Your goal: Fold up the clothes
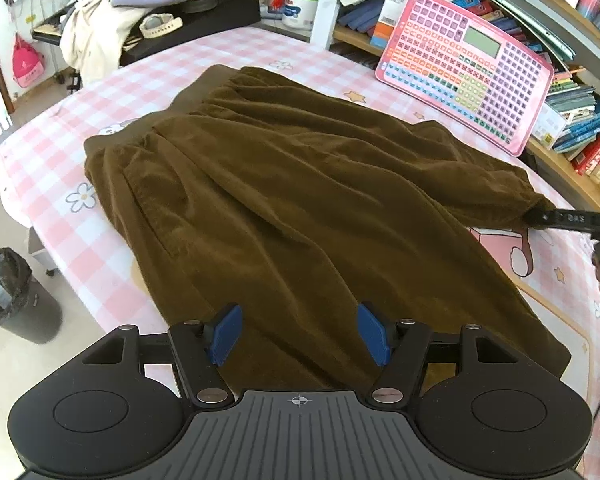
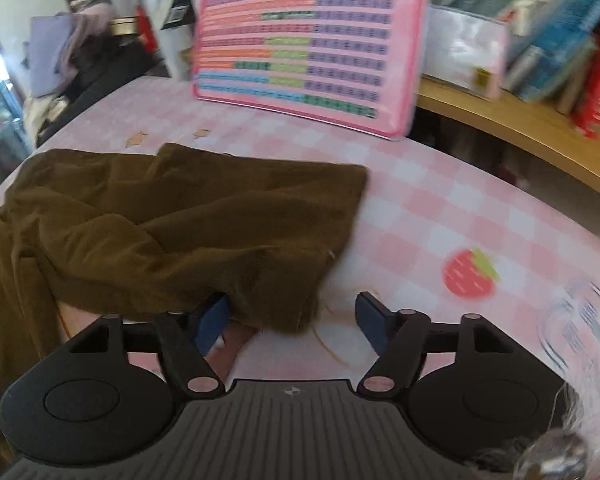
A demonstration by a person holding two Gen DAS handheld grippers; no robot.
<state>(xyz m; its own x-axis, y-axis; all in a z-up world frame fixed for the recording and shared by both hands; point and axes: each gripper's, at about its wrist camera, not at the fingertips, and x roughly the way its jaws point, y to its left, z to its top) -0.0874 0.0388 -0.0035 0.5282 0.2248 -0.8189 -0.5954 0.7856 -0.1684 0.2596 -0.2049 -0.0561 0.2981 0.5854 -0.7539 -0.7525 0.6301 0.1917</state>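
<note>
A brown velvet pair of trousers [image 1: 284,184] lies spread on the pink checked tabletop [image 1: 228,52], waistband at the far left, legs toward me. My left gripper [image 1: 300,334] is open, its blue pads [image 1: 225,334] hovering over the near leg hem. In the right wrist view my right gripper [image 2: 292,316] is open, jaws wide, with the end of the other trouser leg [image 2: 204,232] lying between them over the left pad. The right gripper also shows in the left wrist view [image 1: 540,216] at that leg's end.
A pink keyboard-like toy board [image 1: 468,64] leans against a bookshelf [image 1: 580,152] at the back right. A black tray with a watch and clothes [image 1: 160,28] sits at the far left. A grey bin [image 1: 12,292] stands on the floor at left.
</note>
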